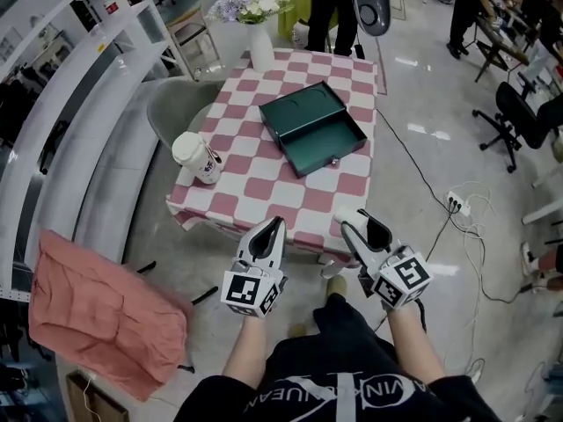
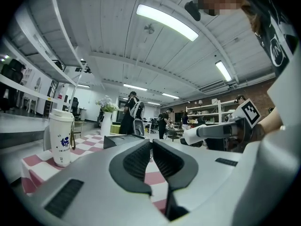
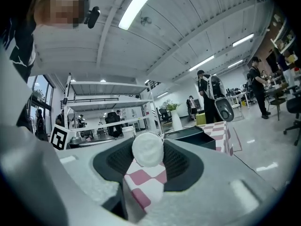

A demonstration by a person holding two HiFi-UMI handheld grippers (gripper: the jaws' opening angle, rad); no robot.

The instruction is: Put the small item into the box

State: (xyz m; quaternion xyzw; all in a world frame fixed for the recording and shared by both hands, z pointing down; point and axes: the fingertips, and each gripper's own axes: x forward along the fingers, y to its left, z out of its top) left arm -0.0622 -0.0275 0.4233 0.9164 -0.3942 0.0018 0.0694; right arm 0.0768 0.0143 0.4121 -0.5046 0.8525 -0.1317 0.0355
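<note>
Head view: my left gripper (image 1: 276, 227) and right gripper (image 1: 354, 221) hang side by side just off the near edge of the checkered table (image 1: 264, 183). Green box (image 1: 313, 127) sits mid-table, well apart from both. Cup (image 1: 197, 157) near the left edge.
Left gripper view: jaws together, nothing between.
Right gripper view: jaws clamped on the small white round item (image 3: 147, 149), off the table.

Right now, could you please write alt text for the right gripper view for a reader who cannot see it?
The right gripper holds a small round white item between its jaws. Beyond them stands a table with a pink-and-white checked cloth, carrying a dark green box and a white vase of flowers.
</note>
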